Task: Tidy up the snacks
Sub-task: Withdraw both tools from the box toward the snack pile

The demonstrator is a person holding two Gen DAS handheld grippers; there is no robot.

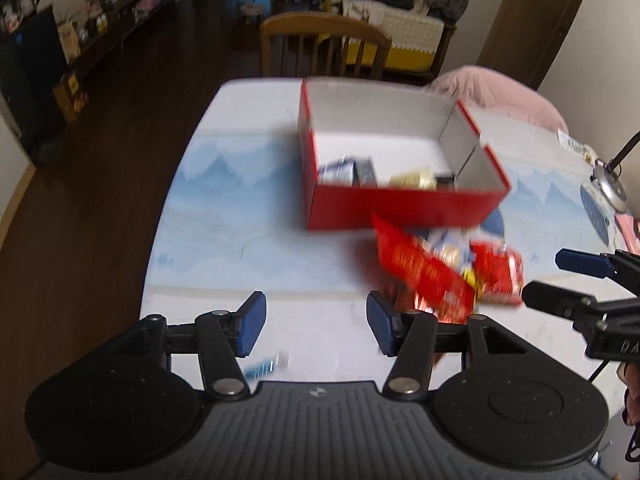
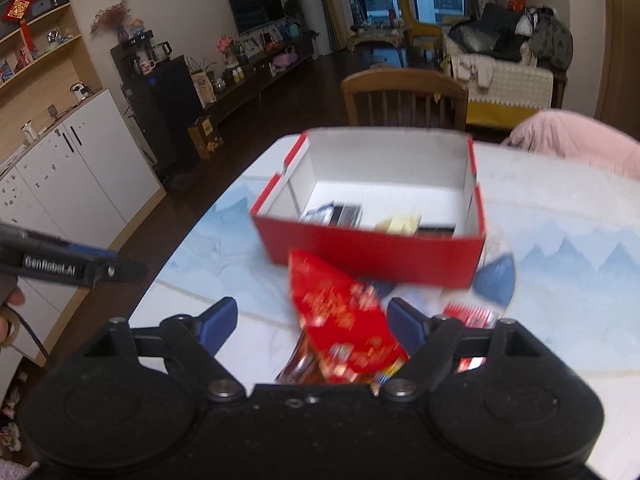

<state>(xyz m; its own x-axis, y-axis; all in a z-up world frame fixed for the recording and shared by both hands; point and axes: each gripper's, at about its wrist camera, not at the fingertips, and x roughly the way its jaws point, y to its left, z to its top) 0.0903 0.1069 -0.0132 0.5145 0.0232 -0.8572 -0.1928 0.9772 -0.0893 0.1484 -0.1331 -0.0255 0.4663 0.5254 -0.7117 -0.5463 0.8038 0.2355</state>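
Note:
A red box (image 1: 400,208) with a white inside stands on the table and holds several small snack packs (image 1: 352,172) along its near wall. Red snack packets (image 1: 432,276) lie blurred in front of the box, over a blue-and-white pack. My left gripper (image 1: 316,326) is open above bare table, left of the packets. In the right wrist view a red packet (image 2: 340,312) lies between the wide-apart fingers of my right gripper (image 2: 312,320); the left pad (image 2: 218,320) stands clear of it. The right gripper (image 1: 560,280) enters the left view from the right.
A small blue wrapper (image 1: 264,368) lies under my left gripper. A wooden chair (image 2: 404,96) stands behind the table, a pink cloth (image 2: 576,140) at the far right corner. A silver round object (image 1: 610,188) sits at the right. The table edge (image 1: 168,216) drops to dark floor on the left.

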